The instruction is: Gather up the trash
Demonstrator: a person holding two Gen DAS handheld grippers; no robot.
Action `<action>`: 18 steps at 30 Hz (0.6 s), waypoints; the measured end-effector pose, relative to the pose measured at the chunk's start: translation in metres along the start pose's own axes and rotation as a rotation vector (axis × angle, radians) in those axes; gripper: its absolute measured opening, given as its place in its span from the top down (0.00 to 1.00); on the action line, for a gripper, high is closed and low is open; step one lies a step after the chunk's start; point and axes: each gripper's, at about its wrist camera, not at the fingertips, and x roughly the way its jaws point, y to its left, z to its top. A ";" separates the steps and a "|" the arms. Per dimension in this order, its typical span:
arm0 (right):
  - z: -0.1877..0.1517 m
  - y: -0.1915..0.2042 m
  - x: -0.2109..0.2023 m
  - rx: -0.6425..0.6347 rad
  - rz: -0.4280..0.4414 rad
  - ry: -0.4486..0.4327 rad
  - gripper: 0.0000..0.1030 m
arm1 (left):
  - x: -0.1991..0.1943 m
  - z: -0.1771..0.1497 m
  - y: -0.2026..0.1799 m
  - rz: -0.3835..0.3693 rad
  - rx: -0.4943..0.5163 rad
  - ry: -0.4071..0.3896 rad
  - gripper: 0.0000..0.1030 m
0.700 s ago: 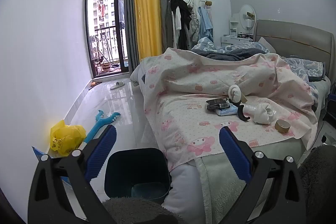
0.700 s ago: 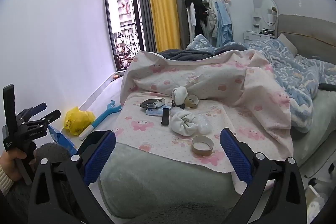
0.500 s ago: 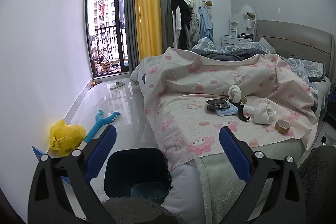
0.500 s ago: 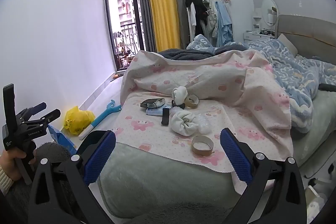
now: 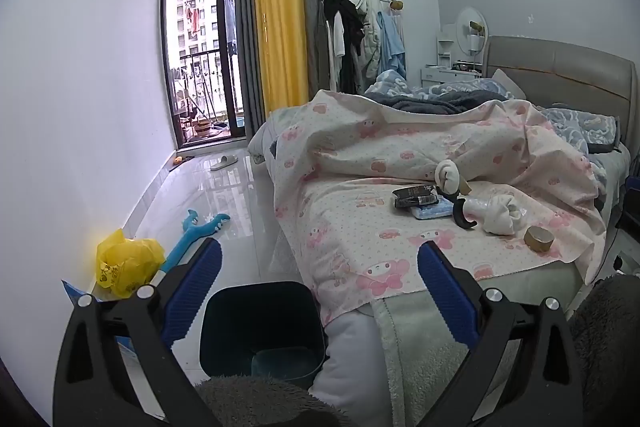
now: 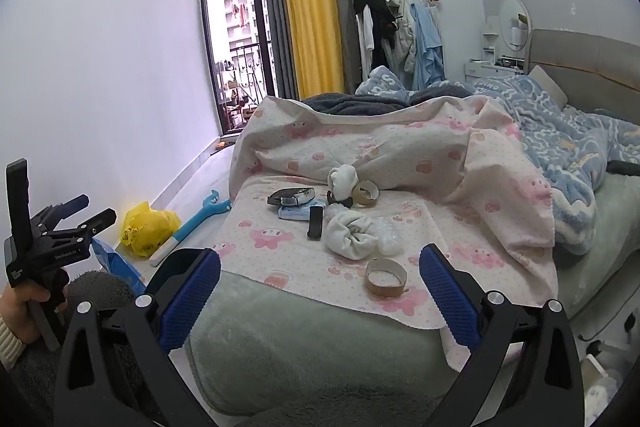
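Observation:
Trash lies on the pink-patterned sheet of the bed (image 6: 280,311): an empty tape roll (image 6: 385,277), crumpled white tissue (image 6: 352,233), a black wrapper (image 6: 291,195), a blue packet (image 6: 296,212), a black strip (image 6: 315,221) and a second roll (image 6: 367,191). The left wrist view shows the same tape roll (image 5: 539,238), tissue (image 5: 502,214) and wrapper (image 5: 416,195). A dark blue bin (image 5: 260,327) stands on the floor below my left gripper (image 5: 318,277), which is open and empty. My right gripper (image 6: 320,285) is open and empty, short of the bed's near edge.
A yellow plastic bag (image 5: 126,261) and a blue toy (image 5: 198,233) lie on the floor by the left wall. My left gripper also shows at the left edge of the right wrist view (image 6: 60,227). A clothes rack (image 6: 394,27) stands beyond the bed.

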 end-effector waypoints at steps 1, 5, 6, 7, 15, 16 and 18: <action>0.000 0.000 0.000 0.001 0.000 0.000 0.03 | 0.000 0.000 0.000 0.000 0.000 0.000 0.03; 0.000 0.000 0.000 -0.003 -0.001 0.001 0.03 | 0.000 0.000 0.000 0.000 0.002 0.000 0.03; 0.000 0.000 0.000 -0.002 -0.001 0.002 0.03 | 0.000 0.000 0.000 0.000 0.002 0.000 0.03; 0.000 0.000 0.000 -0.001 0.000 0.001 0.03 | 0.000 0.000 0.000 0.000 0.003 0.000 0.03; 0.000 -0.001 0.000 -0.001 -0.001 0.000 0.03 | -0.001 0.000 0.000 0.001 0.004 0.000 0.03; 0.000 -0.001 0.000 -0.001 -0.001 0.000 0.03 | 0.000 0.000 0.000 0.002 0.006 0.001 0.03; 0.000 -0.001 0.000 -0.001 -0.001 0.001 0.03 | 0.000 0.000 0.000 0.002 0.006 0.002 0.03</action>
